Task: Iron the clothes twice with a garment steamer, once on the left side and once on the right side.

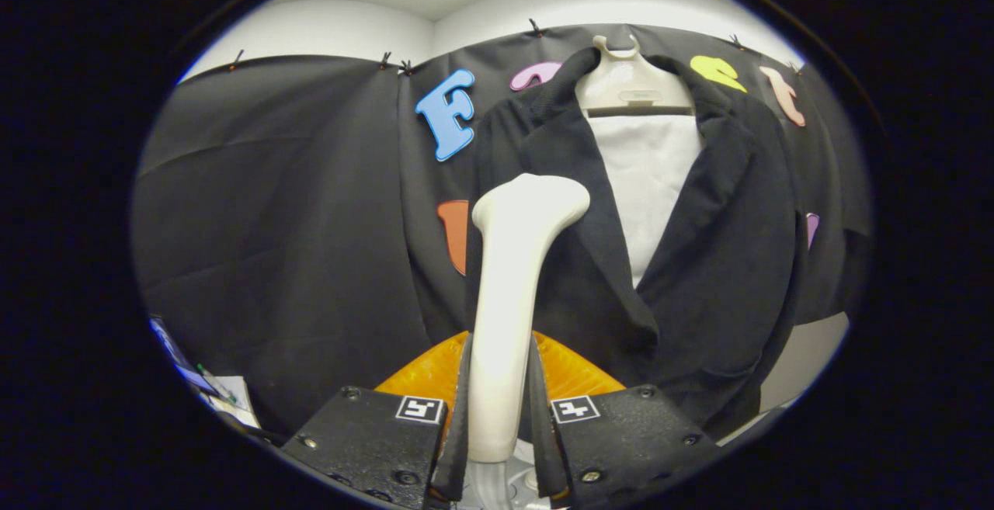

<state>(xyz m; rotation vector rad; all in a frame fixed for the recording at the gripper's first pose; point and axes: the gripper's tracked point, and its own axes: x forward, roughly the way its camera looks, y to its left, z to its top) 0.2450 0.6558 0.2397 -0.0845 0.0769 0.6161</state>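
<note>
Cream plastic, the garment steamer (pixel 512 293) stood upright, its handle clamped between both fingers of the claw (pixel 499 417). Its head reached the left lapel of a black jacket (pixel 722 261) hanging on a pale hanger (pixel 633 83).

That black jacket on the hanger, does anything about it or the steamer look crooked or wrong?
Nothing stands out. The black jacket hangs open on its pale hanger over a white panel. The steamer stands upright, clamped between the gripper jaws, its head before the jacket.
</note>
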